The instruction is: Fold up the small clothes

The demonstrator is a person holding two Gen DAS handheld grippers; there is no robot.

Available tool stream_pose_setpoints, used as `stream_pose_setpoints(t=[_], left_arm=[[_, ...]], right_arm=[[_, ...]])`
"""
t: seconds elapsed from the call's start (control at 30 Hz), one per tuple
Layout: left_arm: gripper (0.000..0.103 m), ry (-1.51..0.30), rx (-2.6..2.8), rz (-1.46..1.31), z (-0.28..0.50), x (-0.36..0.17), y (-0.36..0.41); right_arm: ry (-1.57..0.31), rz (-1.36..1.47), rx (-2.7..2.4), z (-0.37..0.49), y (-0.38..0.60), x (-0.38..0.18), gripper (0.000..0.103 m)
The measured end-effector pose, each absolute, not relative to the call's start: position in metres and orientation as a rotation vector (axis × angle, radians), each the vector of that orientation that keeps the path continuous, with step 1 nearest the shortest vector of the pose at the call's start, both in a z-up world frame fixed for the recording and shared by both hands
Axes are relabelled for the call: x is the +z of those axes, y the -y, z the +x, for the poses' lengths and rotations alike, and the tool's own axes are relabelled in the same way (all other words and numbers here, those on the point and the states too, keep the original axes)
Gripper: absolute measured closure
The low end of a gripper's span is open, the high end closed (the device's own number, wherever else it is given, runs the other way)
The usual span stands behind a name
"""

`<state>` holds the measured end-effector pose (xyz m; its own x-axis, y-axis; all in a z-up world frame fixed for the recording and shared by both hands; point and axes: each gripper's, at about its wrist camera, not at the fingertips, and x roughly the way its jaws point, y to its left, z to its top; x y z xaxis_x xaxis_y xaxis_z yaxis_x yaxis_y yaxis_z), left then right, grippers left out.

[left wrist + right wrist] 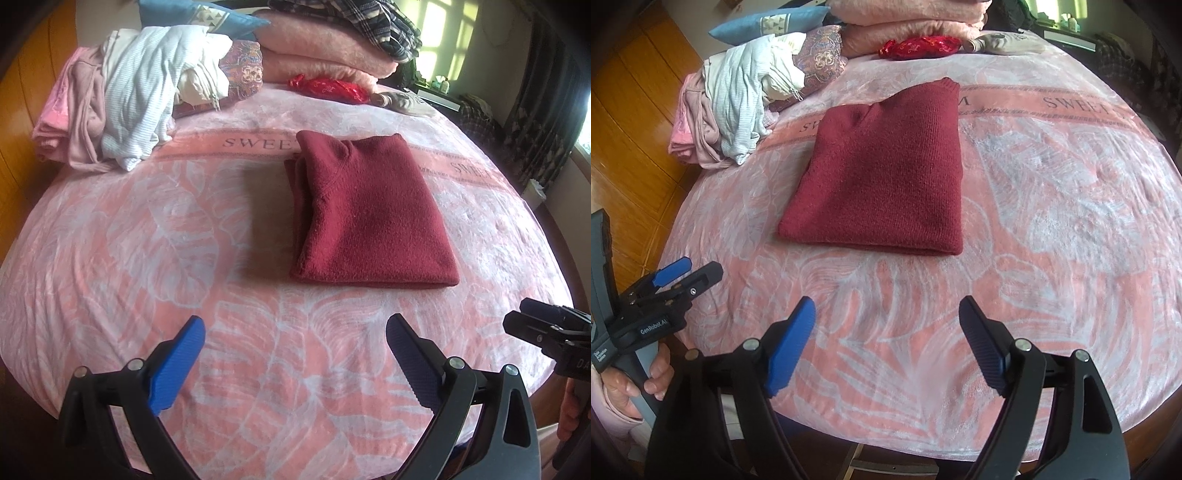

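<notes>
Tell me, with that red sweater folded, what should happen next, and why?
Probably reach the left gripper toward the unfolded clothes pile at the bed's far left. The dark red sweater already lies folded flat, and both grippers, the right gripper too, hang open and empty.

One folded maroon sweater (373, 210), two tongs, three pillows, one unfolded clothes pile (122, 99).

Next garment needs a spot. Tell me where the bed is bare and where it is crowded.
Bare: the bedspread right of the folded maroon sweater, and the near strip between it and the open right gripper and left gripper. Also the patch between sweater and clothes pile. Crowded: the far edge, with pile, pillows, folded pink blankets and red pouch.
</notes>
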<state>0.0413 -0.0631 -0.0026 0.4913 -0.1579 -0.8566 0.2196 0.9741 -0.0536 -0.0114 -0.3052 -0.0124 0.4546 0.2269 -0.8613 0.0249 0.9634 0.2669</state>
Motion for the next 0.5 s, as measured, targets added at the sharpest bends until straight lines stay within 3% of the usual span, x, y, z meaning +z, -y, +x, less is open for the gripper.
stream_pose_setpoints(t=[0.5], left_arm=[[0.004, -1.04, -0.224, 0.105, 0.0393, -0.0073, 0.0669]], right_arm=[[-1.087, 0.233, 0.127, -0.0092, 0.3042, -0.0097, 0.02]])
